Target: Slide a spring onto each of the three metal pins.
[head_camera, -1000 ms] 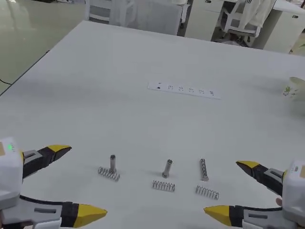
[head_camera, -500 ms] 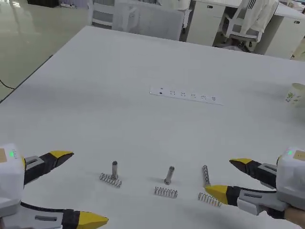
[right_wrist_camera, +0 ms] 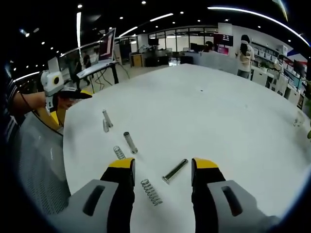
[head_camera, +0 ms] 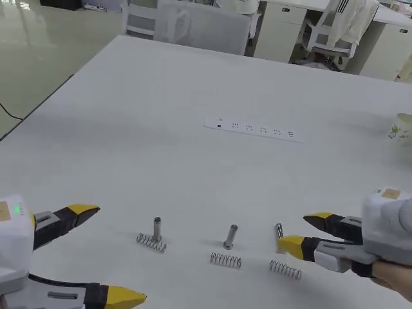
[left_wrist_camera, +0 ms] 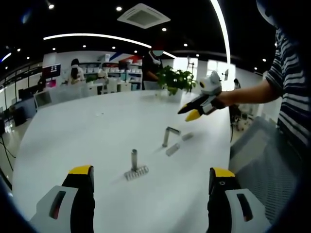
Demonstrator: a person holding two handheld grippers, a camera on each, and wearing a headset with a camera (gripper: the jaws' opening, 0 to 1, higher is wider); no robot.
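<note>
Three metal pins sit in a row near the front of the white table (head_camera: 193,167): left pin (head_camera: 157,226) upright, middle pin (head_camera: 230,235) and right pin (head_camera: 279,232). A loose spring lies just in front of each: left spring (head_camera: 151,242), middle spring (head_camera: 225,260), right spring (head_camera: 285,270). My right gripper (head_camera: 297,232) is open, its tips just right of the right pin. In the right gripper view that pin (right_wrist_camera: 175,170) lies between the jaws of my right gripper (right_wrist_camera: 163,162), its spring (right_wrist_camera: 151,191) beside it. My left gripper (head_camera: 109,253) stands wide open, left of the left pin (left_wrist_camera: 134,159).
A white power strip (head_camera: 254,129) lies across the table's middle. A small cup (head_camera: 402,126) stands at the right edge. The table's left edge (head_camera: 38,106) drops to the floor. Chairs (head_camera: 193,26) stand beyond the far edge.
My right gripper has moved left and up to the right pin, and its jaws have narrowed. The left gripper has hardly moved.
</note>
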